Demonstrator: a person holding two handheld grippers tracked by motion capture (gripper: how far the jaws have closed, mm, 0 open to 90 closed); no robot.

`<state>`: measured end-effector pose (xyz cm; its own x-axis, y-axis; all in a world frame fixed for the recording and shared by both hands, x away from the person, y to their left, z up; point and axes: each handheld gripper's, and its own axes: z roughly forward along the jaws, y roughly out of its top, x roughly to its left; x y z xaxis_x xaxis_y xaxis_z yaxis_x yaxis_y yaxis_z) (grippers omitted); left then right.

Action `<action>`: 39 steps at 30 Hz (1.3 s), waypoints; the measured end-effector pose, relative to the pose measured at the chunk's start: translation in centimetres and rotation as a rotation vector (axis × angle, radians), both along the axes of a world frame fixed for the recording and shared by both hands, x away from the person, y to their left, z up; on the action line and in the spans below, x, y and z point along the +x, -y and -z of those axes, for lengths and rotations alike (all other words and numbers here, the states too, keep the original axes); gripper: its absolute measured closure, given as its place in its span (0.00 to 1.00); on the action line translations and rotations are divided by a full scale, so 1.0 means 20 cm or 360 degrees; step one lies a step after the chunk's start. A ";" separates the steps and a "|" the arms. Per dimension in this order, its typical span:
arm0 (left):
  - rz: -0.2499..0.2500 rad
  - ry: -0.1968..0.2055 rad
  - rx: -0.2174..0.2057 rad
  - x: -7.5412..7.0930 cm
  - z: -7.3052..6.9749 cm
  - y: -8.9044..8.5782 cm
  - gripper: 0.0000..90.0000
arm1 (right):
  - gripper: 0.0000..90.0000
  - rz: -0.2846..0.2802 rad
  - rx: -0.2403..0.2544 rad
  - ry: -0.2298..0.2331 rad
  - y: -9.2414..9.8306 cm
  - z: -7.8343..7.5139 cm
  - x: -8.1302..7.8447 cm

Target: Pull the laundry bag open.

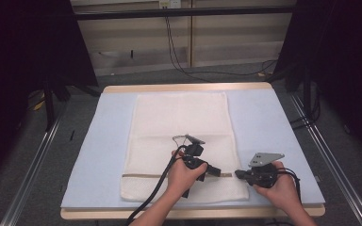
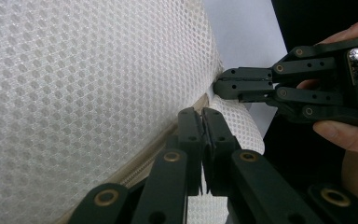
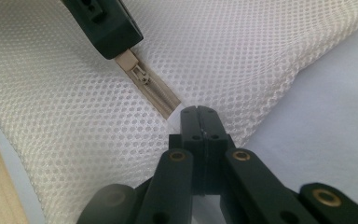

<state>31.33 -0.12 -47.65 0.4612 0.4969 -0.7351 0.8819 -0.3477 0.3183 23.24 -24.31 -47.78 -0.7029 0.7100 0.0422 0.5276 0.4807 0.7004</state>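
L jaws clenched on the zipper pull (image 3: 127, 59) of the mesh bag (image 1: 181, 141). In the right gripper view I'm seeing the left gripper (image 3: 103, 28) with the beige tab sticking out of its tip and the slider just behind it. R jaws pinched tight on the bag's edge right at the zipper's (image 3: 161, 95) end; in the left gripper view the right gripper (image 2: 223, 87) is biting the white fabric at the seam.

Bag is lying flat on the blue mat (image 1: 273, 122), zipper running across its near end, close to the table's front edge.

How I'm doing this step well, imo: R is anchoring only, no pulling, just keeping the tape taut. L is drawing the pull straight along the zipper line, low and level with the bag, no lifting, else the mesh bunches or the tab slips out. Going slow & steady; if the slider jams, ease back a bit, then retry.

Pose: in the high view the left gripper (image 1: 213, 170) is pointing rightward across the bag, forearm coming in from the bottom centre. Right gripper (image 1: 239, 173) pointing leftward at the bag's right edge, hand low near the mat. Tips are facing each other, near but apart.
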 end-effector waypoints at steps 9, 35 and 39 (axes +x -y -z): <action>0.0011 -0.0016 0.0002 0.01 0.00 -0.05 0.97 | 1.00 -0.0001 0.0008 -0.0004 0.00 0.00 0.00; -0.0004 -0.0031 -0.0040 0.00 0.03 -0.02 0.92 | 1.00 0.0021 0.0029 -0.0015 0.00 0.00 0.00; -0.0023 -0.0034 -0.0030 0.00 0.04 0.00 0.95 | 1.00 0.0024 0.0028 -0.0018 0.01 0.00 0.00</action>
<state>31.24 -0.08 -48.55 0.4381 0.4893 -0.7541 0.8935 -0.3286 0.3059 23.17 -24.41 -47.84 -0.6916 0.7196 0.0625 0.5424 0.4602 0.7029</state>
